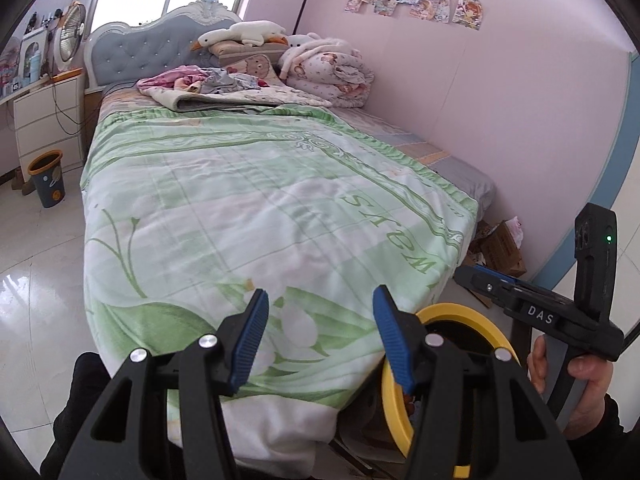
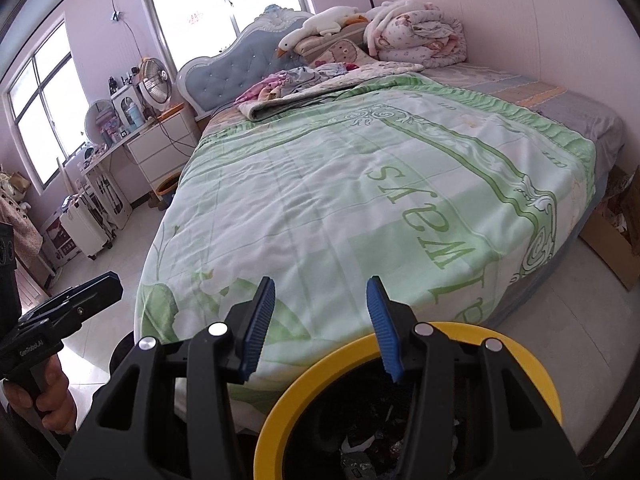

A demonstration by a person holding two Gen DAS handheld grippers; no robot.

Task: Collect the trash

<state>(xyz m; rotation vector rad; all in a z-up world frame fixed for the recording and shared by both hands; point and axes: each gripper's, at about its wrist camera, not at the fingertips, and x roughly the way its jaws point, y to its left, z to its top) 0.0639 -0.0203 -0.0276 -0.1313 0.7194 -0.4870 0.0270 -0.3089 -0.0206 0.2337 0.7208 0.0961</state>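
- Holding my left hand-held gripper (image 1: 320, 332) above the foot of the bed (image 1: 256, 208), I have its blue pads wide apart with nothing between them
- My right hand-held gripper (image 2: 322, 324) hangs over the same end of the bed, its blue pads spread wide too and gripping nothing
- A yellow-rimmed trash bin (image 2: 280, 420) stands on the floor right below my right hand-held gripper, at the foot corner of the bed; crumpled scraps and wrappers (image 2: 360, 452) lie inside it
- From the left wrist view the same bin's yellow rim shows behind my left gripper's right finger, just beside the hanging edge of the green and white blanket (image 1: 224, 200)
- My right hand (image 1: 576, 384) grips the handle of the right tool at the lower right of the left view; my left hand (image 2: 52, 404) grips the other handle at the lower left of the right view
- A second, smaller bin (image 1: 47, 178), dark blue with an orange rim, stands on the floor by the white drawers (image 1: 46, 120) near the head of the bed
- Folded quilts, pillows and a white goose plush (image 1: 244, 34) are heaped at the headboard
- Cardboard boxes (image 1: 500, 248) sit on the floor between the bed and the pink wall
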